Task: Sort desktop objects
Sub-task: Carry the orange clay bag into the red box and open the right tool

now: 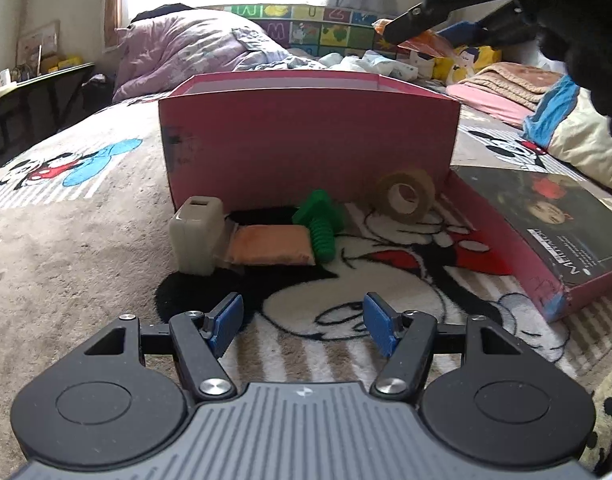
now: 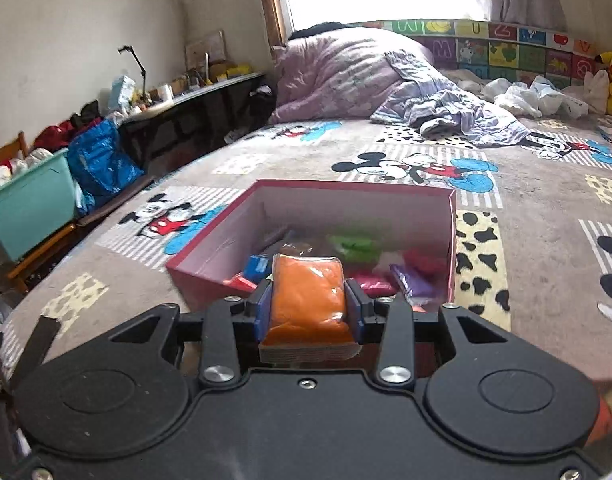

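The right gripper point(image 2: 311, 307) is clamping an orange packet point(image 2: 309, 300) between its blue pads point(image 2: 265, 309), holding it above the near edge of the open pink box point(image 2: 210, 240) sitting on the cartoon-print bed point(image 2: 546, 208). Seen from the right wrist, the box is lying at 12 o'clock from the gripper, with green, red, blue and purple items already lying inside; they are too blurred to name.

The left gripper point(image 1: 304, 322) is hovering low over the bed with its fingers spread wide and nothing between them. Ahead of it, at 12 o'clock and in front of the box's pink wall point(image 1: 306, 148), four things are waiting: a pale grey block point(image 1: 196, 238) at 11 o'clock, a second orange pouch point(image 1: 272, 250) touching it, a green plastic bolt point(image 1: 318, 228) leaning against the pouch, and a tape roll point(image 1: 404, 196) at 1 o'clock. The box lid point(image 1: 546, 232) is lying at 2 o'clock.
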